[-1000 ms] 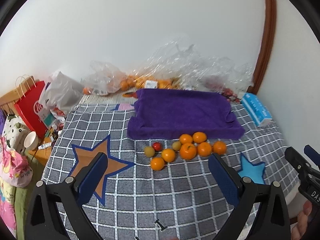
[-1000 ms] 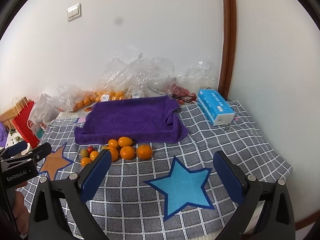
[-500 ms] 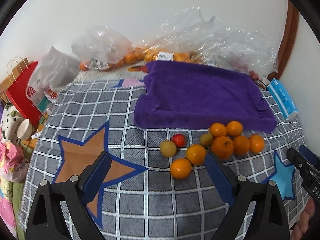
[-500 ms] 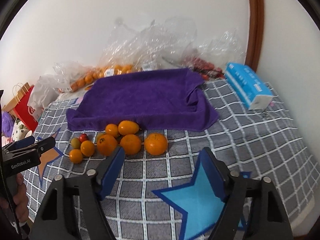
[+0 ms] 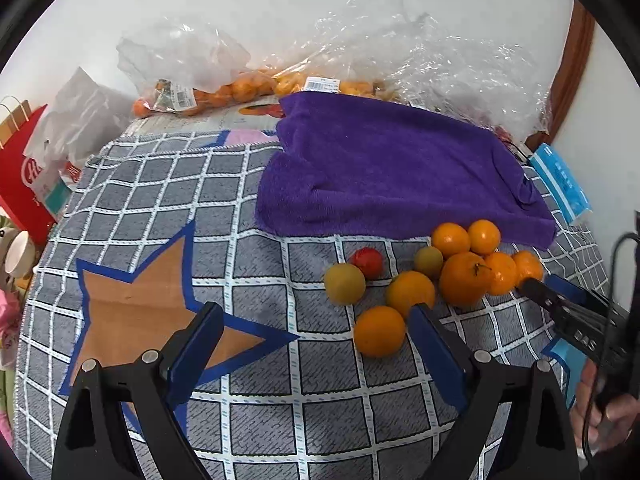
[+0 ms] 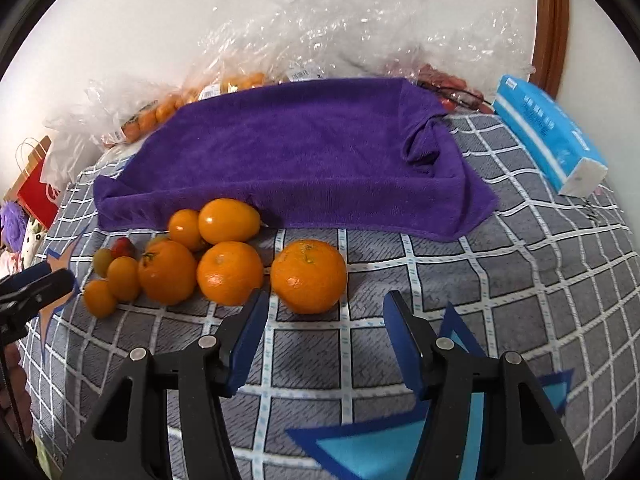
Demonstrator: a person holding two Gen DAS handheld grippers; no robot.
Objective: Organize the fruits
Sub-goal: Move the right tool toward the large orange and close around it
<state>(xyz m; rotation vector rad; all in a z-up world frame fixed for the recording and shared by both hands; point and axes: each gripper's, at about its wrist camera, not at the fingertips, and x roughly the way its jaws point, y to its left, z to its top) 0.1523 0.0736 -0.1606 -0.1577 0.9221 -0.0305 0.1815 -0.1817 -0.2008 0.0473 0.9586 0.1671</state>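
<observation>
Several loose fruits lie on the grey checked cloth in front of a purple towel. In the left wrist view I see a near orange, a yellow-green fruit, a red tomato and a big orange. My left gripper is open and empty, the near orange just inside its right finger. In the right wrist view a large orange sits just beyond my open, empty right gripper; another orange lies left of it. The towel is behind.
Clear plastic bags of oranges line the wall behind the towel. A blue tissue pack lies at the right. A red paper bag stands off the left edge. Orange and blue star prints mark the cloth.
Both grippers have moved forward and down toward the fruit cluster. The right gripper's jaws have narrowed somewhat. No fruit has moved.
</observation>
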